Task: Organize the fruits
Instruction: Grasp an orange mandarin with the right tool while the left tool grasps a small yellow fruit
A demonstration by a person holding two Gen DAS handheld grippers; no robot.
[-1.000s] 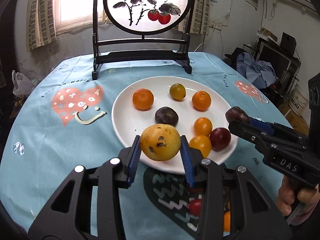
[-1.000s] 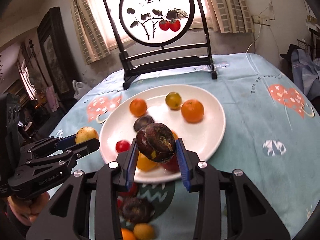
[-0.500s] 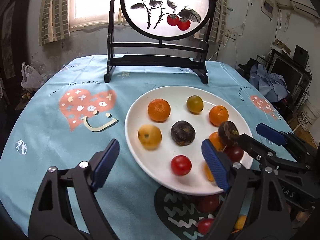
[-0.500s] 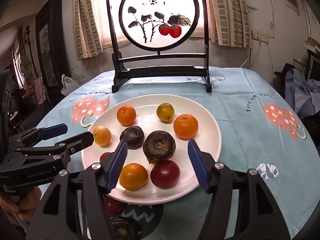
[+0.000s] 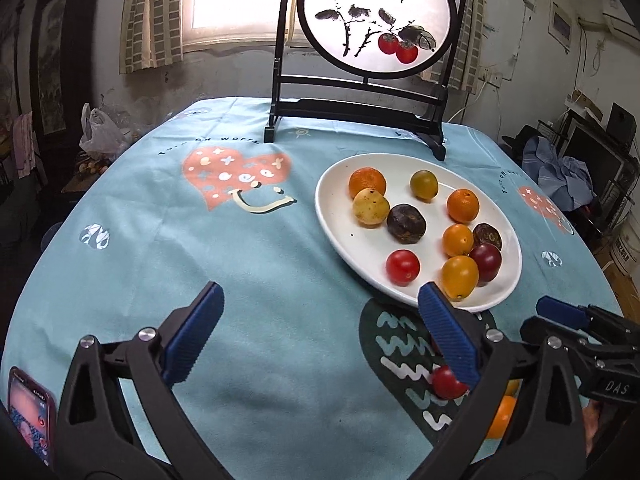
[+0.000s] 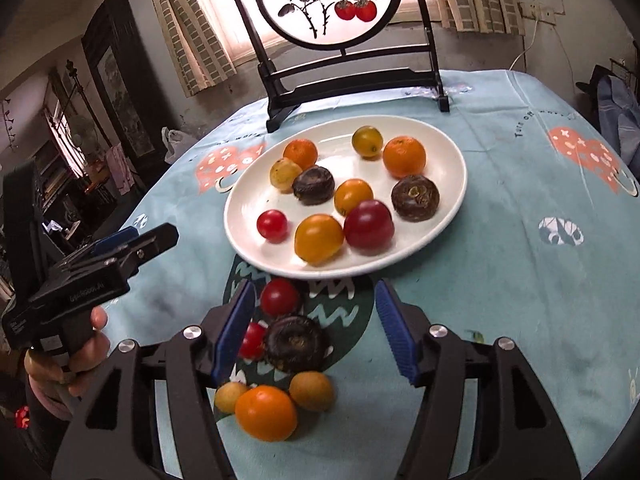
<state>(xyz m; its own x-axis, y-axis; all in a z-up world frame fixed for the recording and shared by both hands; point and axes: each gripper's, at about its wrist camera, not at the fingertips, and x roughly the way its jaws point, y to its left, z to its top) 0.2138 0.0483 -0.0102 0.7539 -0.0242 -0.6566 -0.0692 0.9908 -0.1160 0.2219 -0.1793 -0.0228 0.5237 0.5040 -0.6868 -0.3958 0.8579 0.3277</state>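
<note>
Between placements; both loads already on plate (image 6: 448,200).

Left hand-held gripper (image 5: 316,332): released, jaws just opened wide, nothing between, short of plate over desk (image 5: 240,280). Lettering "GenRobot.AI" on its body, judged from blurred print.

Right hand-held gripper (image 6: 316,324): released, jaws just opened, empty, over loose fruits (image 6: 280,376) on near side of plate. "DAS" on its body.

Next, judged: close on dark fruit (image 6: 294,342) nearest plate, lift, carry onto plate's bare patch.

Cloth beyond plate: "Turn on worry", partly legible.
</note>
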